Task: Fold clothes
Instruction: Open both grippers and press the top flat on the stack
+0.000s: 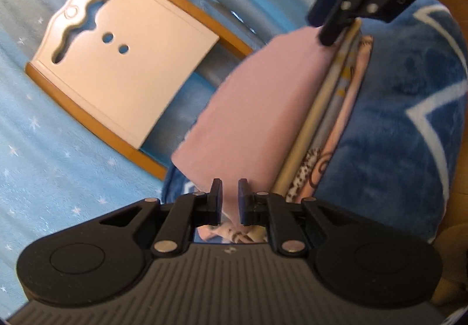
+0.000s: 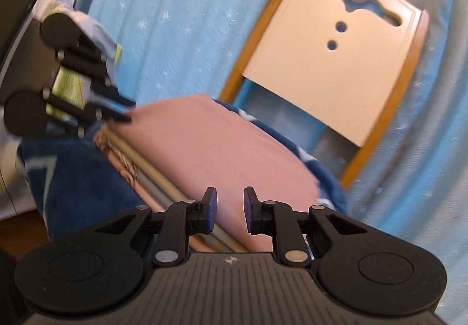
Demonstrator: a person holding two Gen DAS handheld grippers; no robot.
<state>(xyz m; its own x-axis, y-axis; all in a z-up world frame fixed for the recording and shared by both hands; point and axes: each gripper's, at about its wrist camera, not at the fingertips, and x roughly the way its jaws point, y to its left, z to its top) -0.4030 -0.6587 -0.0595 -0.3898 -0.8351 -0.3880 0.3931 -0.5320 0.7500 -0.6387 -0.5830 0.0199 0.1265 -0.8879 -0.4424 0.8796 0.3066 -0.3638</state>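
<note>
The pink garment (image 1: pixel 257 96) already lies folded into a neat flat rectangle on top of a small stack of folded clothes (image 1: pixel 330 126), which rests on a dark blue blanket (image 1: pixel 409 108) — so this piece looks close to finished. The left gripper (image 1: pixel 230 202) stands slightly open at the near end of the garment, nothing between its fingers. The right gripper (image 2: pixel 230 208) is likewise parted and empty at the other end. Judging by this, little remains beyond smoothing or squaring the stack. A white chair back (image 2: pixel 336 61) stands beyond, against a light blue cover with stars (image 2: pixel 175 17) — no unfolded clothes can be made out for certain.
</note>
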